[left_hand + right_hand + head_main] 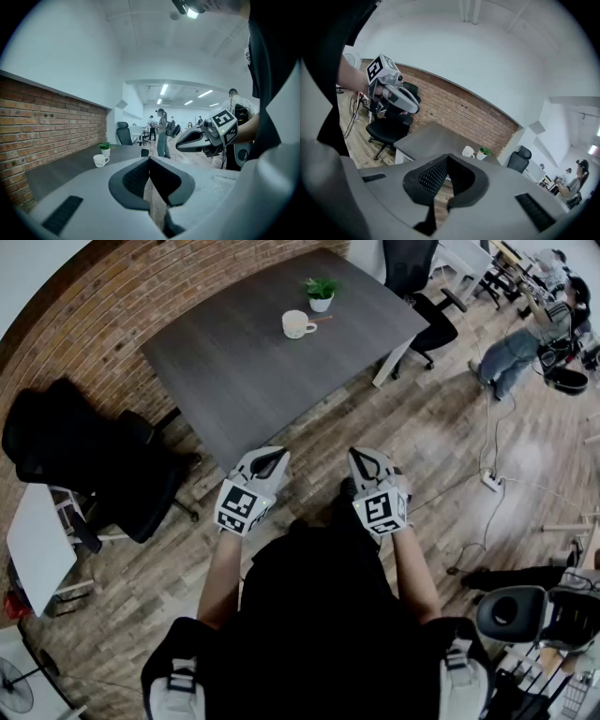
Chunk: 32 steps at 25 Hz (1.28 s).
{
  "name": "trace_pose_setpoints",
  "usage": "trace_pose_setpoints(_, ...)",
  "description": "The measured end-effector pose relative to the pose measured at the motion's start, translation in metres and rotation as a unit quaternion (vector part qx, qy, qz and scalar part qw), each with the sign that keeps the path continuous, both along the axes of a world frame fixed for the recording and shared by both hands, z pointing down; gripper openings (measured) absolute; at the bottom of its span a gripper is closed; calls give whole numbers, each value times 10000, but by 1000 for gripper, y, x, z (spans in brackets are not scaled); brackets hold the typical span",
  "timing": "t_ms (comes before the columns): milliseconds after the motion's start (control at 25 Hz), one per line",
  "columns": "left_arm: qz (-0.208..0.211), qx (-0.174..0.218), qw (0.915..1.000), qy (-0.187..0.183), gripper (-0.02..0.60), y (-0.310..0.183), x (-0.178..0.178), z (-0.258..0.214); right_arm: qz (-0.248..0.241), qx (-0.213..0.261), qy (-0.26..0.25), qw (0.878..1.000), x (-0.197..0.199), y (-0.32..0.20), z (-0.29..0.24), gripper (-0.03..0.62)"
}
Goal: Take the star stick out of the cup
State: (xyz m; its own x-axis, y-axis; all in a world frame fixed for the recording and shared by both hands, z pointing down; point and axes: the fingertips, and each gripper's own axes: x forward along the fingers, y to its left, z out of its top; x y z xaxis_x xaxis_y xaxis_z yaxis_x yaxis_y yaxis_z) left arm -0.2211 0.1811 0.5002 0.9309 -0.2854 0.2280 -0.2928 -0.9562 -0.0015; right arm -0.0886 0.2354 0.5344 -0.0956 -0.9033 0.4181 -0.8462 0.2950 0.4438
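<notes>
A white cup [298, 324] stands on the far part of the dark grey table [253, 371], beside a small potted plant [321, 293]. A thin reddish stick [323, 319] shows at the cup's right side; it is too small to tell how it sits. My left gripper [272, 460] and right gripper [361, 460] hang side by side over the wooden floor, short of the table's near corner. Both are shut with nothing between the pads. The left gripper view shows its jaws [150, 160] shut, the cup [99, 161] far off. In the right gripper view the jaws [448, 158] meet, and the cup [468, 151] is distant.
Black office chairs [103, 456] stand left of the table by the brick wall, another [417, 277] at its far end. A person [520, 338] stands at the top right. A power strip and cables [490, 480] lie on the floor to my right.
</notes>
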Motion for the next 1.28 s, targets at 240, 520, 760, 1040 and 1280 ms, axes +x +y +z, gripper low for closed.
trace_pose_setpoints(240,0,3,10000,-5,2,-2,2,0,-32,49,1,10000,0,-6,-3,0)
trace_pose_setpoints(520,-49,-64,10000,-31,2,-2,3,3,-54,4,-15,10000,4,-7,-1,0)
trace_pose_setpoints(760,-48,-93,9999,-89,2,-1,5,6,38,-10,-120,9999,11,-10,-2,0)
trace_pose_setpoints(1040,-129,-136,9998,-110,2,-8,12,7,135,104,-220,9996,22,-19,-2,0)
trace_pose_setpoints(1280,-215,-281,9993,-139,2,-13,20,9,69,82,-263,9996,36,-30,0,0)
